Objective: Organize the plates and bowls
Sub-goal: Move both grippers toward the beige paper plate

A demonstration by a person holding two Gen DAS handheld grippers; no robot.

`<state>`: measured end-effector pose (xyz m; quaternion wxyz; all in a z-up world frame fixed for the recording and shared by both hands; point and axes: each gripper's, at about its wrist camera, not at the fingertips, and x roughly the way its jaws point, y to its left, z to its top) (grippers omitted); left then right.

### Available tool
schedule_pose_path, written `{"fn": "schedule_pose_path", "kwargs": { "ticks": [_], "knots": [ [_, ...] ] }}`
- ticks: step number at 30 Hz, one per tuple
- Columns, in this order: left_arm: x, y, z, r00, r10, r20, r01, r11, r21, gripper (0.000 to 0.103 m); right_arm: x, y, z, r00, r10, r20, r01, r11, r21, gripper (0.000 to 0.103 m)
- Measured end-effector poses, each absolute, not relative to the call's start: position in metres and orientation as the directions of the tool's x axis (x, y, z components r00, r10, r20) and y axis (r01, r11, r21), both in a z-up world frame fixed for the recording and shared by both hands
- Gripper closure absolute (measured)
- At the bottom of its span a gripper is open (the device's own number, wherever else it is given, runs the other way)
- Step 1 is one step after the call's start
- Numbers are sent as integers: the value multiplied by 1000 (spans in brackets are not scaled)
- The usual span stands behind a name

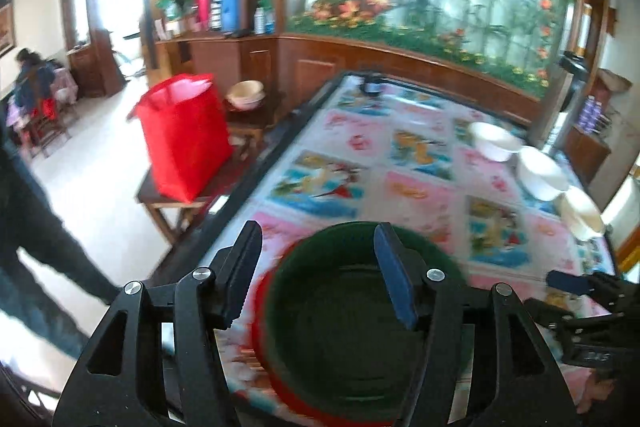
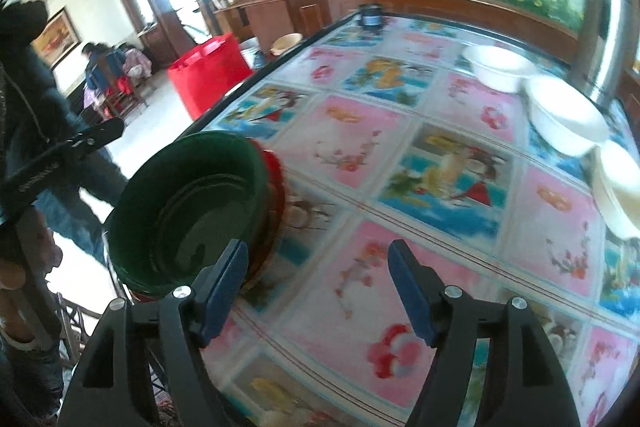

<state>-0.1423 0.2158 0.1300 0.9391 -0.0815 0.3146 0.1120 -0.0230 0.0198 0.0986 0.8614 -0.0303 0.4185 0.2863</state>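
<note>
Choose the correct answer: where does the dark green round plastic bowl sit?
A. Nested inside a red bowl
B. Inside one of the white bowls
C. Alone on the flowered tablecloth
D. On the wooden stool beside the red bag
A: a red bowl's rim shows around and under the dark green round plastic bowl.

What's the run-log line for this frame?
left tongs: open, over green bowl | right tongs: open, empty | green bowl nested in red bowl | three white bowls far side

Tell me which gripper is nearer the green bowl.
Left. The left gripper hangs open over the green bowl; the right gripper is open beside it, off its rim.
</note>
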Motion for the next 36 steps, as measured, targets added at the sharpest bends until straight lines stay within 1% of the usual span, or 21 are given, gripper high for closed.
{"fn": "schedule_pose_path", "kwargs": {
  "ticks": [6,13,23,36],
  "knots": [
    [-109,146,133,779,21,-626,-97,991,-88,44,-16,-28,92,511,411,-755,-431,883,188,27],
    [-70,76,124,744,-66,-665,11,996,-86,44,-7,-84,85,537,353,-766,-327,924,197,27],
    [-26,0,111,696,-103,-711,69,995,-76,44,8,-162,90,583,284,-761,-199,958,205,26],
    [14,-61,98,662,-117,-741,106,992,-62,44,33,-233,89,605,227,-763,-100,972,210,26]
  ]
}}
